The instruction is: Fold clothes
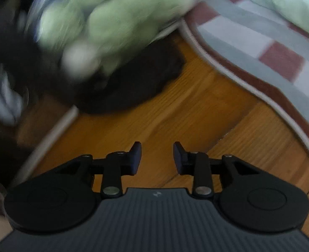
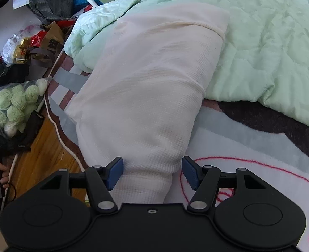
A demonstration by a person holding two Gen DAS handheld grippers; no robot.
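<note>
A cream waffle-knit garment [image 2: 146, 88] lies folded lengthwise on the rug, its far end resting on a pale green quilt [image 2: 270, 48]. My right gripper [image 2: 152, 173] is open, its blue pads either side of the garment's near end, just above it. My left gripper [image 1: 157, 157] is open and empty over bare wooden floor [image 1: 175, 113], away from the garment. The left wrist view is motion-blurred; the quilt shows at its top right [image 1: 284, 2].
A patterned rug [image 2: 249, 147] with a white corded edge [image 1: 223, 67] meets the wooden floor. A clear bag of green yarn balls [image 2: 16, 105] and dark clothes [image 1: 133, 88] sit on the floor at the left. Bags and clutter [image 2: 34, 42] lie beyond.
</note>
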